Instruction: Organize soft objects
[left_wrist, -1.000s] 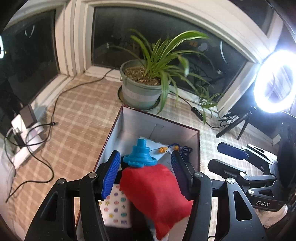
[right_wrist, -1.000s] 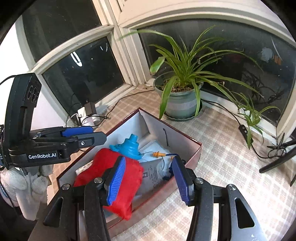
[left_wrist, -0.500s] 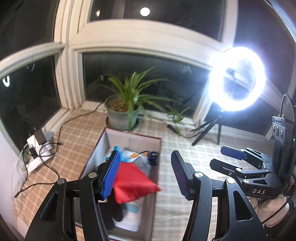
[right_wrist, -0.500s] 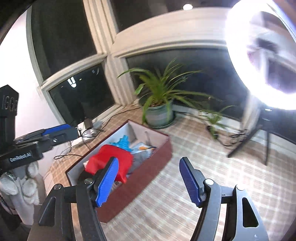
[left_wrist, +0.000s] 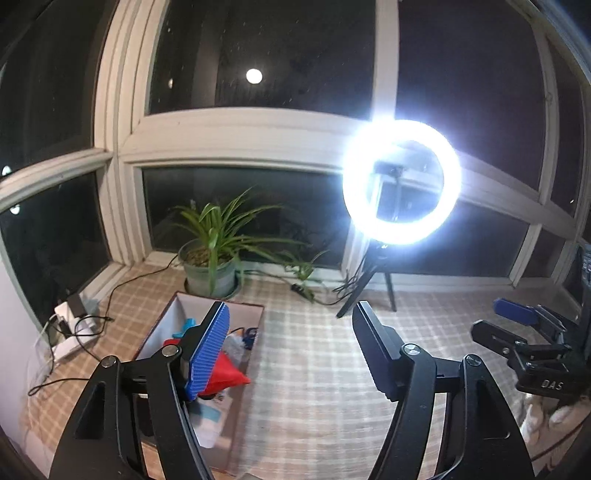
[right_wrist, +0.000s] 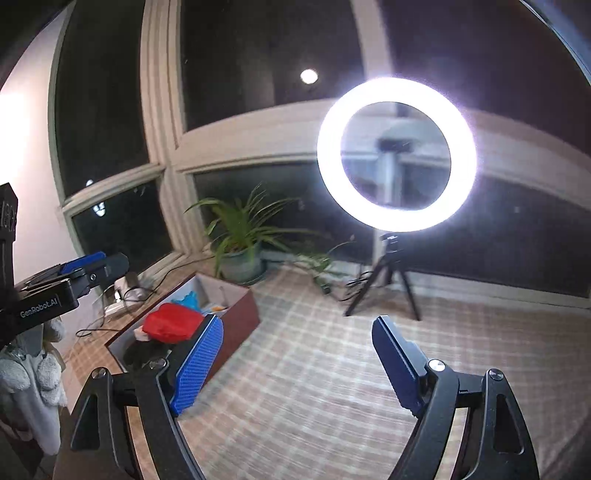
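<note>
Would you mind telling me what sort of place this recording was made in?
Probably a home bay-window nook set up for filming: dark window panes wrap a corner, a potted plant stands on a checked mat, and a lit ring light on a tripod faces in.

Box (left_wrist: 255, 321) contents partly hidden (behind finger (left_wrist: 208, 350)); plaid surface (right_wrist: 314, 387) blurred.

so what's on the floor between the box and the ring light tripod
Only bare checked mat lies between the box and the ring light tripod; the right wrist view shows it best. The potted plant and its trailing leaves sit further back.
</note>
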